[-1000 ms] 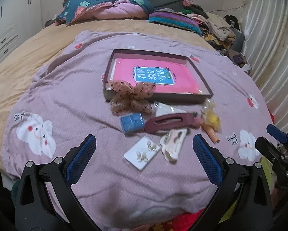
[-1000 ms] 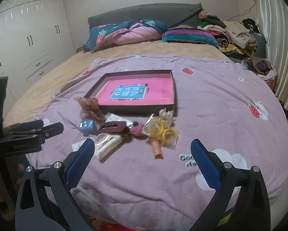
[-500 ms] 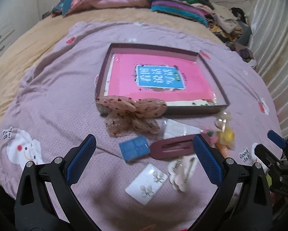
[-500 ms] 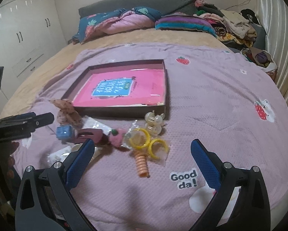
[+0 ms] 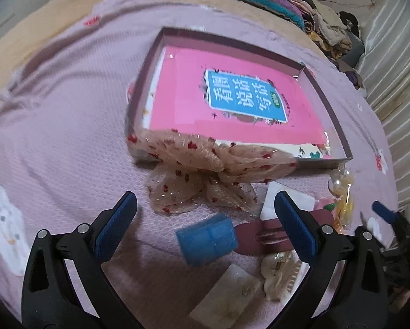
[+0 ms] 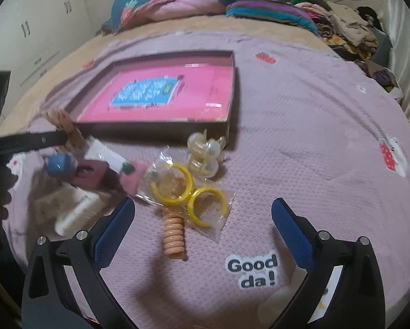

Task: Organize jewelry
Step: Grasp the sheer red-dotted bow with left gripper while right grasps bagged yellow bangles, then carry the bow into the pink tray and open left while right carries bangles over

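Observation:
A dark shallow box with a pink book inside lies on the purple blanket; it also shows in the right wrist view. In front of it lie a sheer dotted bow, a blue case, a maroon hair clip, a cream claw clip and an earring card. My left gripper is open, just above the blue case. My right gripper is open over bagged yellow hoops, an orange coil tie and a pearly claw clip.
The items lie on a bed covered by a purple blanket with cartoon prints. Pillows and folded clothes are piled at the head. White wardrobes stand left; a curtain hangs right.
Both grippers have moved forward and lower toward the pile of accessories. The left one now hovers over the blue case and bow, the right one over the yellow hoops. Both stay open.

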The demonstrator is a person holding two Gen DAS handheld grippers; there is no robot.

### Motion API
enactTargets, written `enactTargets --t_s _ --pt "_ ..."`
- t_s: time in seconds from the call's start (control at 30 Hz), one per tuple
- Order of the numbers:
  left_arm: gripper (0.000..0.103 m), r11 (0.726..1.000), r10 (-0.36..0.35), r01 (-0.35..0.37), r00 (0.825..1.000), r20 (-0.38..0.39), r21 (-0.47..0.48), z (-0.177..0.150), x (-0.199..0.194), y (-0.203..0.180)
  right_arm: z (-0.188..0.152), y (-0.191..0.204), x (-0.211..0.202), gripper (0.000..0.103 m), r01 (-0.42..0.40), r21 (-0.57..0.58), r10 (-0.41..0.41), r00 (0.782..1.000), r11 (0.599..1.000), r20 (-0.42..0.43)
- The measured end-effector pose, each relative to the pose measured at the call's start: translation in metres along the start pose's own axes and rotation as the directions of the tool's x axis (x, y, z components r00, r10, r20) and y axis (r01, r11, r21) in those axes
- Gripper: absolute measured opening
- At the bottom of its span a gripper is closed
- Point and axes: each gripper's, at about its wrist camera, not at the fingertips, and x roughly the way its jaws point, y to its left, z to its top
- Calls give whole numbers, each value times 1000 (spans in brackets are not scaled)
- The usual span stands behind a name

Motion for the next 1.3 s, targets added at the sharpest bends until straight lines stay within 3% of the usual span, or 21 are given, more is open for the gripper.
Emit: enactTargets --t_s 0.23,0.3,0.43,0.5,0.57,0.67,1.3 --pt "93 997 -18 18 1000 4 -72 3 15 9 1 5 23 97 8 -95 -8 1000 995 -7" --pt "86 996 -23 24 1000 16 -83 4 14 13 3 3 28 81 -16 -95 15 1000 995 -11" --pt "61 996 -42 45 998 38 -71 2 8 14 3 -2 32 68 -68 -52 67 998 996 -21" --pt "50 997 -53 56 998 41 -58 0 5 13 1 -1 29 55 -90 -52 89 996 995 -13" --pt "35 996 -62 64 997 43 -55 0 4 13 -2 -1 26 52 -106 -48 105 994 993 -12" --pt "24 997 -67 69 997 50 -41 -1 2 11 -3 -3 19 47 -120 -38 120 993 992 2" --pt "19 996 -84 82 990 117 18 -10 -48 4 -2 -3 -50 46 -145 1 144 981 989 134"
